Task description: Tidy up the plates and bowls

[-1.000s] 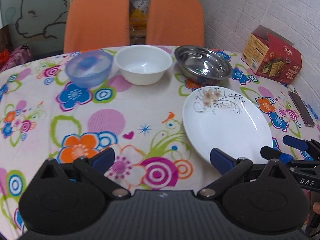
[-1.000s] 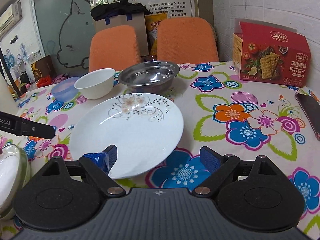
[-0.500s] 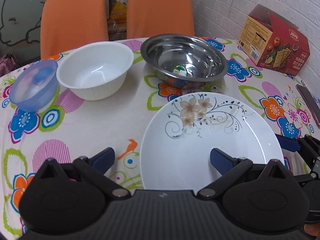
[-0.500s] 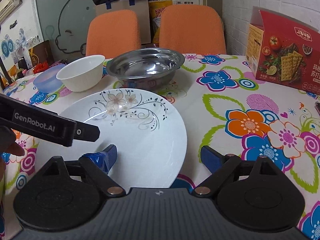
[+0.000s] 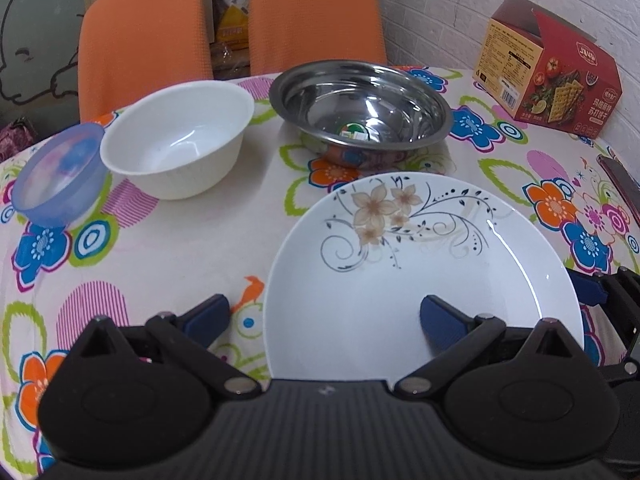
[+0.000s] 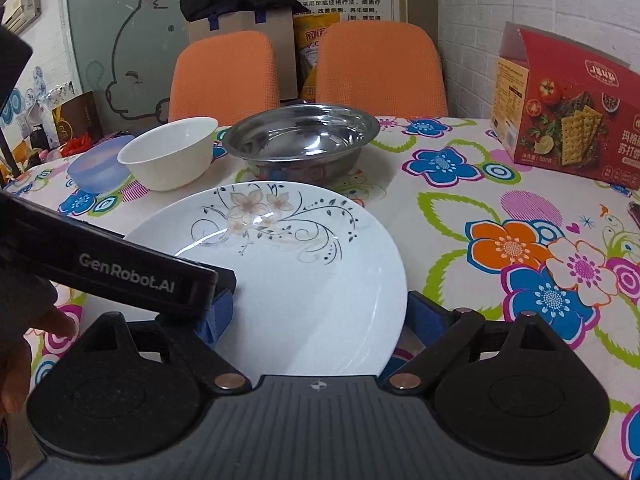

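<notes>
Your left gripper (image 5: 324, 316) is spread wide over the near left edge of the plate (image 5: 420, 264): its right finger hangs above the plate's white inside, its left finger is off the rim, over the tablecloth (image 5: 180, 248). Whether either pad touches the plate, you cannot tell from the left wrist view.

Your right gripper (image 6: 316, 316) is also released, jaws wide, and the plate's near edge lies between them. Its left pad sits over the plate's inner surface, just under the left gripper's black body; the right pad sits at the plate's right rim, partly hidden behind it. Nothing is clamped.

The plate is round, shallow and glossy white, with beige flowers and thin dark scrolling vines painted on the side far from both jaws. It lies on the flowered tablecloth.

Beyond the plate, straight ahead of your right jaws, stands a steel bowl (image 6: 300, 140), empty apart from a small sticker on its bottom. To its left is a white bowl (image 6: 170, 160), upright and empty, and further left a blue bowl (image 6: 98, 168), touching or nearly touching the white one. Far right of the jaws stands a red cracker box (image 6: 568, 120).
</notes>
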A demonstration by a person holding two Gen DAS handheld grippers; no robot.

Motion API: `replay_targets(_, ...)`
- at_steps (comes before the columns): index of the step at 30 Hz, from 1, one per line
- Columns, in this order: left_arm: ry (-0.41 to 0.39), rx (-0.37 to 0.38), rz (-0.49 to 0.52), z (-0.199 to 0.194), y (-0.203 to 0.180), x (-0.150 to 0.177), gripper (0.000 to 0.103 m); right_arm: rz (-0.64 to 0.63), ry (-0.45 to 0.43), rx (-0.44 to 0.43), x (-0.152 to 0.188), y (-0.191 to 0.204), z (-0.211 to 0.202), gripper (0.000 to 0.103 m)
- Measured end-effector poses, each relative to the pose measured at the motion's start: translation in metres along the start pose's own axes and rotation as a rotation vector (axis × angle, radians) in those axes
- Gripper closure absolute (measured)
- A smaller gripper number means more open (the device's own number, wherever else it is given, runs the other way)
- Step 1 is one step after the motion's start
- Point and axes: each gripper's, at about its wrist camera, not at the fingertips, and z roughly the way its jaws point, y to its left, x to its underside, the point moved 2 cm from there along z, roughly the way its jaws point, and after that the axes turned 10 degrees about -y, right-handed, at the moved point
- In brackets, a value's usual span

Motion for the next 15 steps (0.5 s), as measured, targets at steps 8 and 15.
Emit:
replay_targets(8,0.011,0.028,-0.006,-0.008,-0.010,-0.002,0.035,0.003,0.009,-0.013,-0.002,0.006,0.000,0.026)
replay_targets(15,-0.028,0.053,-0.064,-0.036,-0.002,-0.021,0.046,0.044,-0.053,0.010,-0.025,0.016,-0.024,0.025)
